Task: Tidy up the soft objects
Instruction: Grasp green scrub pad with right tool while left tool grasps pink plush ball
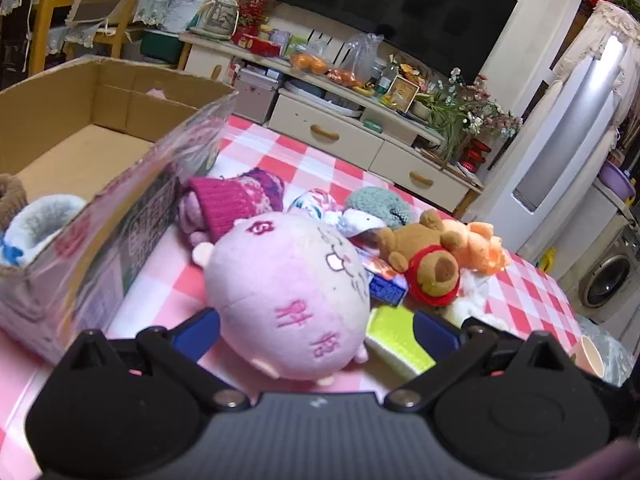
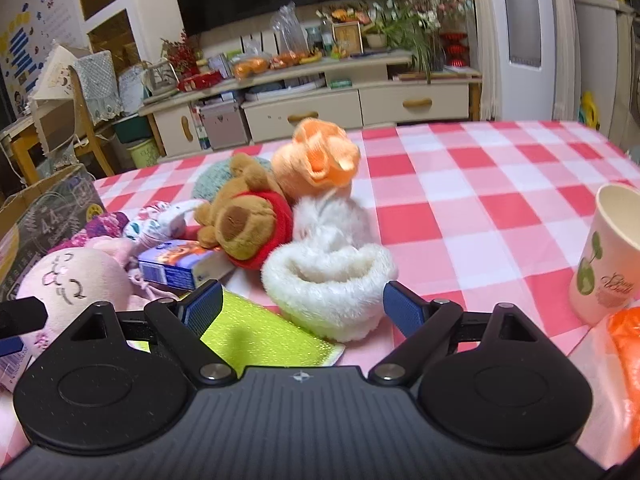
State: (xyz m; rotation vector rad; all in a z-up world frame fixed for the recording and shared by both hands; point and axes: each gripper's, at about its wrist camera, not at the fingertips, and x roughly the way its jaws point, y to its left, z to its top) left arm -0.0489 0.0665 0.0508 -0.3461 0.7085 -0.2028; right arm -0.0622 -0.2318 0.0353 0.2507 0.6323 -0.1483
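My left gripper is open, its blue fingers on either side of a round pink plush, which lies on the table; it also shows in the right wrist view. My right gripper is open, with a white fluffy sock between its fingers. Behind lie a brown bear in a red shirt, an orange plush, a teal knit piece and a magenta knit sock. A cardboard box at the left holds a fleece-lined slipper.
A yellow-green sponge and a blue carton lie among the soft things on the pink checked tablecloth. A paper cup stands at the right, with something orange beside it. A TV cabinet stands beyond the table.
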